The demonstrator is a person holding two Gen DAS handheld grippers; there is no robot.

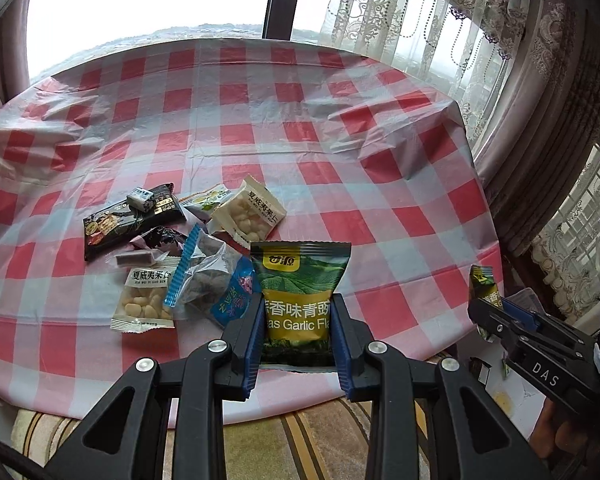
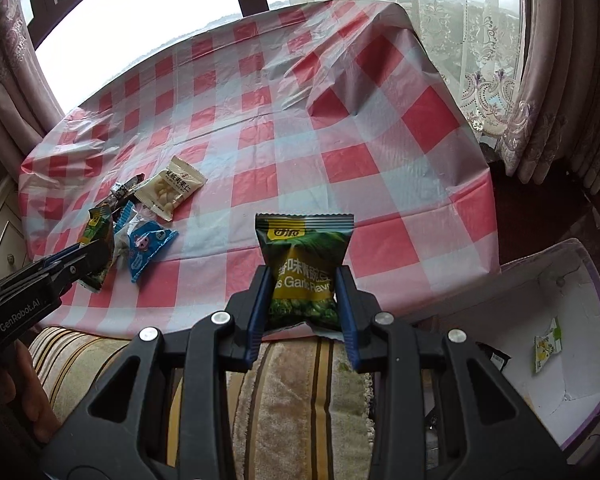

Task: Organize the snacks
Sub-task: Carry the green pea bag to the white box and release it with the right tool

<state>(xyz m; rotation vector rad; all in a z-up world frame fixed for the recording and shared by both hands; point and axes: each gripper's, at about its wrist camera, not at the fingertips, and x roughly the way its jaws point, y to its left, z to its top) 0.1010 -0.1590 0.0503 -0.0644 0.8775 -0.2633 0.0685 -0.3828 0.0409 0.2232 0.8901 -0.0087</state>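
I see each of my grippers, left gripper point(image 1: 296, 332) and right gripper point(image 2: 302, 304), pinching a glossy green-yellow crinkled foil pea packet point(image 1: 298, 296) upright between blue ribbed fingers point(image 1: 252, 336).

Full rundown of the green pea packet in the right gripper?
The green pea packet is a glossy foil pouch, green top with a yellow logo, yellow band reading "Garlic Flavor", crimped upper seal. It stands upright, puffy, clamped at its lower half by the right gripper blue pads, above the checkered tablecloth near edge.
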